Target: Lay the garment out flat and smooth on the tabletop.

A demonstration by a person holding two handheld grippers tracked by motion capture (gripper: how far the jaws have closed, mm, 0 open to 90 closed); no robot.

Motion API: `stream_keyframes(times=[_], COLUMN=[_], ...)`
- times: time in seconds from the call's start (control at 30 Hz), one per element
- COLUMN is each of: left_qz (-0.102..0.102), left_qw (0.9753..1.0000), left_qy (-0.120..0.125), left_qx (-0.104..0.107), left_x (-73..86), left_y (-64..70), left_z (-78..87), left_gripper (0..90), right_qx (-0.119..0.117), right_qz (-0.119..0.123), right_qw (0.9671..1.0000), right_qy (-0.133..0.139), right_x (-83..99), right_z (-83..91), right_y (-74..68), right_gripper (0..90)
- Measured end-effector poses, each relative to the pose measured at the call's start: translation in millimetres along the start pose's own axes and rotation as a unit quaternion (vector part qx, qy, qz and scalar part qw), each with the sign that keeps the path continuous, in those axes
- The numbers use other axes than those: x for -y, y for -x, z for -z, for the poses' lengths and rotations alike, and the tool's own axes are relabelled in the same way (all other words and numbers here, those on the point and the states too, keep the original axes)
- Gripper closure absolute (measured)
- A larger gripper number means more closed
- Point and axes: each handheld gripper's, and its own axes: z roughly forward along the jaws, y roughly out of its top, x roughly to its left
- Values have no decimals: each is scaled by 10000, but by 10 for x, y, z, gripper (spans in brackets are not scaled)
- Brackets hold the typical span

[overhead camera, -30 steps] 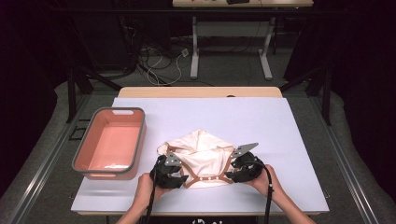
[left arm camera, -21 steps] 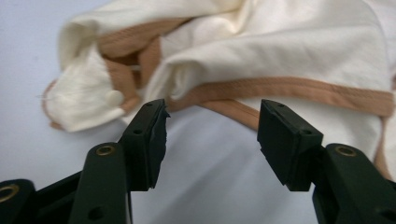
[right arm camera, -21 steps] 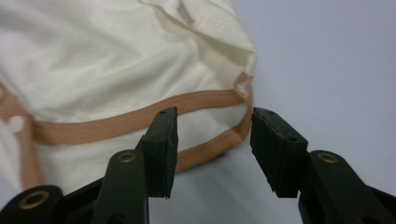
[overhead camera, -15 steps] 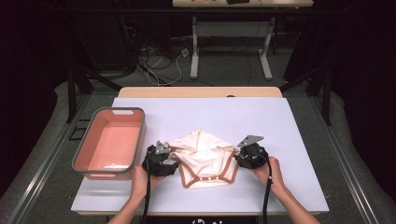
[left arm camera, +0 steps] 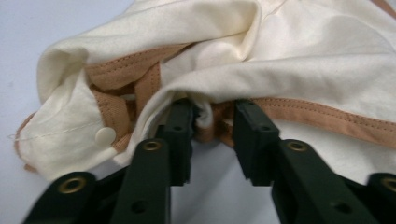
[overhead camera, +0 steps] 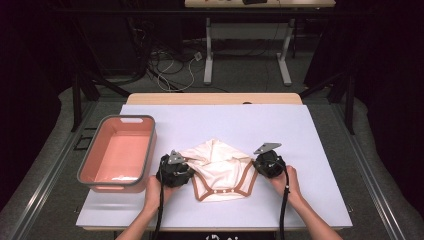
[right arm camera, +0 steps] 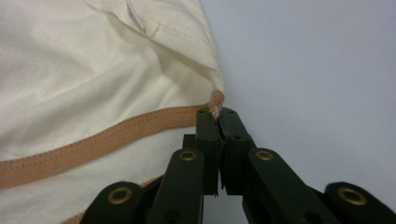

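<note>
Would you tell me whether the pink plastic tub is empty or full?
Empty: the pink plastic tub shows a bare floor, with nothing lying inside it.

Lab, dark curtains [overhead camera: 30, 60], floor cables [overhead camera: 170, 65]

Garment [overhead camera: 220, 167]: matt cream woven cloth, stitched tan trim; tub [overhead camera: 119, 152]: smooth pink plastic; table [overhead camera: 300, 140]: matt pale surface.

High view looks down; gripper views sit close — sharing the garment [overhead camera: 222, 167].
</note>
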Motion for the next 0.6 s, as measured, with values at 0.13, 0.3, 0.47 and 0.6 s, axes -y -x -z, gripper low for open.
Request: stream_keyframes(times=[0.13, 0.3, 0.47, 0.6], left_qz=[13, 12, 13, -4], left_qw=[10000, 10000, 10000, 10000], left_qy=[29, 5, 13, -14], left_qx=[73, 51, 40, 19], left_x=[13, 22, 36, 40], left_y=[8, 6, -8, -9], left_z=[11, 72, 141, 160], left_gripper=[831, 856, 860, 862], right_qx=[23, 35, 36, 38], right_qz=[4, -19, -59, -77], right_qw=[10000, 10000, 10000, 10000], right_qy=[-11, -22, 12, 26], right_x=[9, 28, 53, 60], right_z=[22, 50, 92, 118], right_y=[-6, -2, 6, 3], right_gripper=[888, 889, 889, 889])
